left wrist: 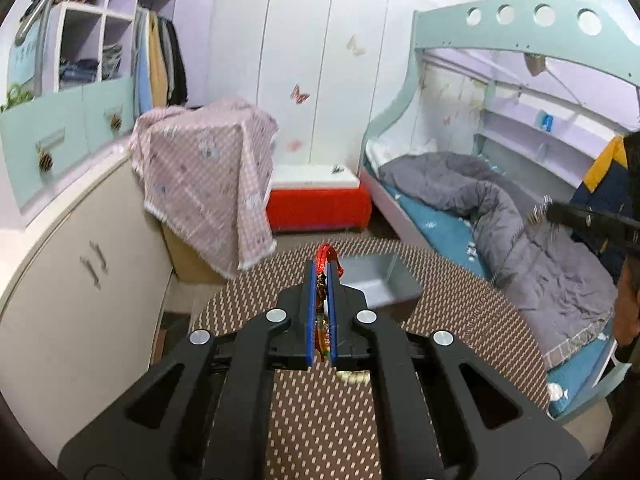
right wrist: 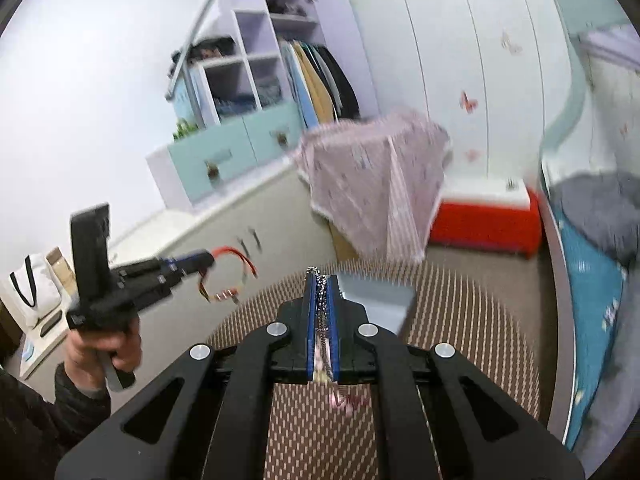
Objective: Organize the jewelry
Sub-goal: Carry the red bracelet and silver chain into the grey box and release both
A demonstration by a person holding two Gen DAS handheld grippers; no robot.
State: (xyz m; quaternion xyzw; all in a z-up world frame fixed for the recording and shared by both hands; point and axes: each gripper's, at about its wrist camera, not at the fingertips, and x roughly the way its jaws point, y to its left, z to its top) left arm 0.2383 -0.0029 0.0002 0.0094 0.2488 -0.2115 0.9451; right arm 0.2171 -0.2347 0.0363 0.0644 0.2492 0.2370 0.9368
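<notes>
My left gripper (left wrist: 320,270) is shut on a red cord bracelet (left wrist: 325,254). Its loop sticks out past the blue pads, and its beads hang between them. In the right wrist view the left gripper (right wrist: 202,260) is held up at the left by a hand (right wrist: 102,346), with the red bracelet (right wrist: 236,270) dangling from it. My right gripper (right wrist: 321,278) is shut on a silver chain (right wrist: 320,300) that runs down between its pads. An open grey box (left wrist: 378,284) (right wrist: 378,302) sits on the round table just beyond both grippers. The right gripper's tip (left wrist: 576,214) shows at the right edge.
The round table (left wrist: 460,312) has a brown patterned cloth, and a small pale item (left wrist: 352,377) lies on it. A blurred pink thing (right wrist: 346,400) shows below the right gripper. Beyond the table are a cloth-covered box (left wrist: 208,176), a red-and-white chest (left wrist: 320,204), a bunk bed (left wrist: 500,208) and cabinets (left wrist: 72,256).
</notes>
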